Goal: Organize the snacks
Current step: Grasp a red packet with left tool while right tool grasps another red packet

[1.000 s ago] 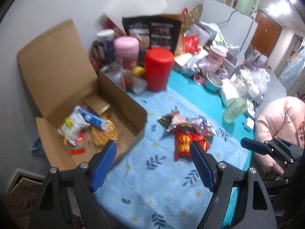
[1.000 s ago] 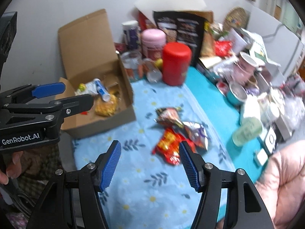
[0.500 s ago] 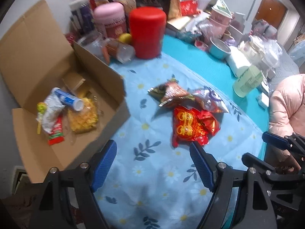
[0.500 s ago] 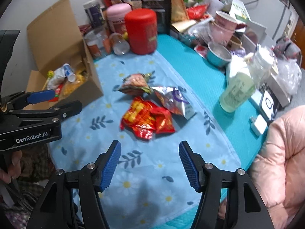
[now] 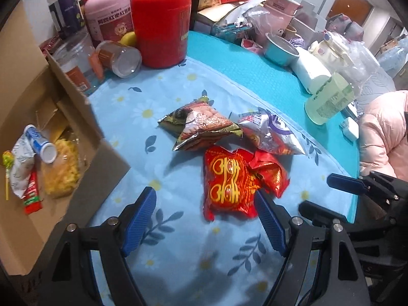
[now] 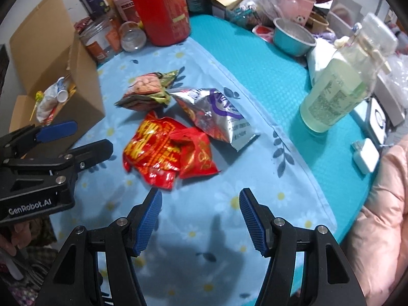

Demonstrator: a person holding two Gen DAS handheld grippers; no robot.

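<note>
The cardboard box gets cut off at the left edge, and the red packet is blurred in the right wrist view.

Twin wrist views, steeply above snacks

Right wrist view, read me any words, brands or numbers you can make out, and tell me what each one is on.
"GenRobot.AI": on the body of the left hand-held gripper.
Red snack bag: gold print, blurred, unreadable.
Silver snack bag: print too small.
Red canister: label blurred.
Pale green bottle: label too small.
</note>
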